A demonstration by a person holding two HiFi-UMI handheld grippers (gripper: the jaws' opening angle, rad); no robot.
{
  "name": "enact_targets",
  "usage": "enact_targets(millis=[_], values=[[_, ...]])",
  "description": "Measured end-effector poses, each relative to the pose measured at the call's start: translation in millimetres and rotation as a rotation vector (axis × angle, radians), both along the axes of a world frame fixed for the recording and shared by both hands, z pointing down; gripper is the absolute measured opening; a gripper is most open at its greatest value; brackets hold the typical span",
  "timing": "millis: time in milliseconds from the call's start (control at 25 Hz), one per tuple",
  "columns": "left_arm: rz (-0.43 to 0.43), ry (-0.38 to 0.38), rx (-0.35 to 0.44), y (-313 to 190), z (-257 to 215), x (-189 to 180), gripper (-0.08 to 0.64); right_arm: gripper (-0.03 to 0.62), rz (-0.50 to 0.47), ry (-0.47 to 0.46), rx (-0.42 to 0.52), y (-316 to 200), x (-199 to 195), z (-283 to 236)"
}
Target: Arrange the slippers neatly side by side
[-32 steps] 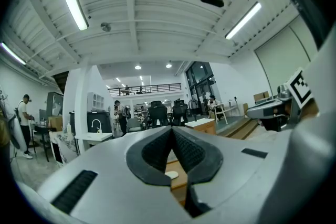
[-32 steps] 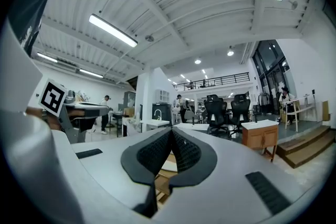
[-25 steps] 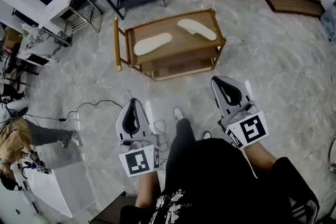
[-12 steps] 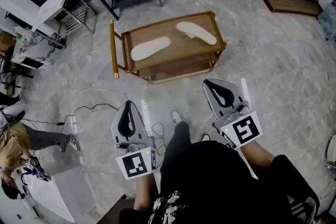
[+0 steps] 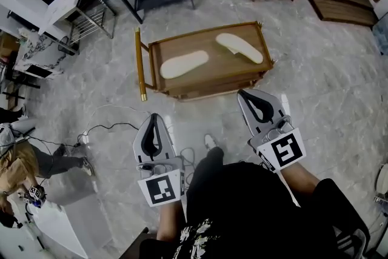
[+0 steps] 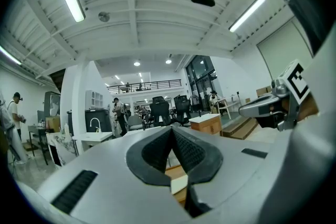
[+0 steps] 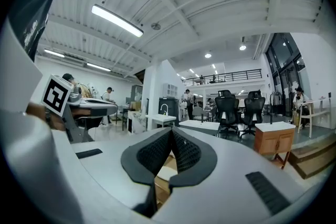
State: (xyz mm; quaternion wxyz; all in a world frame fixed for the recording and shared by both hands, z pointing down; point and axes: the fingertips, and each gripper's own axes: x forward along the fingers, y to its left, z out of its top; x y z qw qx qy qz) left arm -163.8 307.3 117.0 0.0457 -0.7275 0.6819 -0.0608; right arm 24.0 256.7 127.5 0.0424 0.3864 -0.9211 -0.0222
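Head view, looking steeply down on a pale marble floor. Far left: a person (image 5: 24, 161) & a black cable (image 5: 106, 128) trailing across the floor. The left gripper (image 5: 155, 118) is held low, left of centre, pointing toward a wooden cart (image 5: 212, 70). Its jaws are clenched w/ nothing btwn them; the left gripper view shows its pads (image 6: 157, 152) pressed together.

Two pale slippers lie on the cart top, apart & at different angles. The left slipper (image 5: 183, 64) slants up to the right. The right slipper (image 5: 240, 48) slants down to the right, nearer the cart's far right corner.

The wearer's shoe (image 5: 210, 141) is on the floor btwn the grippers. The right gripper (image 5: 245, 94) has its tip near the cart's near edge. It is likewise clenched & empty, pads (image 7: 185, 153) touching in the right gripper view.
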Motion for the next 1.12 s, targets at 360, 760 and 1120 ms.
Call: enact_targets(millis=[360, 760, 1120], values=[[0.094, 0.015, 0.014, -42, -5, -1, 0.0, -0.002, 0.043, 0.005, 0.023, -30, -22, -7], [0.228, 0.012, 0.03, -81, -5, 2, 0.0, -0.002, 0.186, 0.015, 0.038, -44, -13, -2], [0.238, 0.032, 0.028, -83, 5, -12, 0.0, -0.002, 0.204, 0.04, 0.03, -45, -23, 6]])
